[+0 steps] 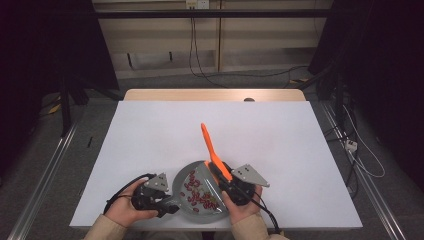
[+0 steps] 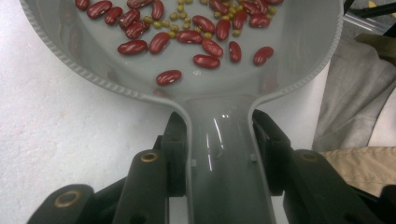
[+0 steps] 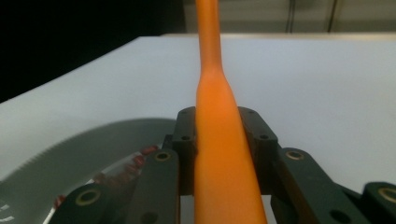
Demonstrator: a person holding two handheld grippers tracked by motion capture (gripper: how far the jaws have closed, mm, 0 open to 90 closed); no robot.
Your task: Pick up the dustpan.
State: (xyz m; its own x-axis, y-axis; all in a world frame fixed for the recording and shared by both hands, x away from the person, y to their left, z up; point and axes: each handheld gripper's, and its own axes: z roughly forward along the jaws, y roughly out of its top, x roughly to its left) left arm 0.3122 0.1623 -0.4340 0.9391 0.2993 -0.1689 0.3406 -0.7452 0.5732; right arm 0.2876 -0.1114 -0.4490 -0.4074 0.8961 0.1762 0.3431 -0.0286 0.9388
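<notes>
A grey round pan (image 1: 181,181) with a handle lies at the table's near edge. It holds several red kidney beans (image 1: 200,196) and small yellow-green beans. In the left gripper view the red beans (image 2: 187,36) and small beans (image 2: 175,18) lie on the pan's floor (image 2: 93,79). My left gripper (image 2: 219,140) is shut on the pan's handle (image 2: 224,177); in the high view it (image 1: 170,205) sits left of the pan. My right gripper (image 1: 220,175) is shut on an orange tool handle (image 1: 210,145) that points away over the table. Its jaws (image 3: 219,140) clamp the orange handle (image 3: 212,93) beside the pan (image 3: 70,144).
The white tabletop (image 1: 150,135) stretches away ahead and to both sides of the pan. A person's hands and beige sleeves (image 1: 107,227) come in at the bottom edge. Cables (image 1: 360,150) lie on the floor to the right of the table.
</notes>
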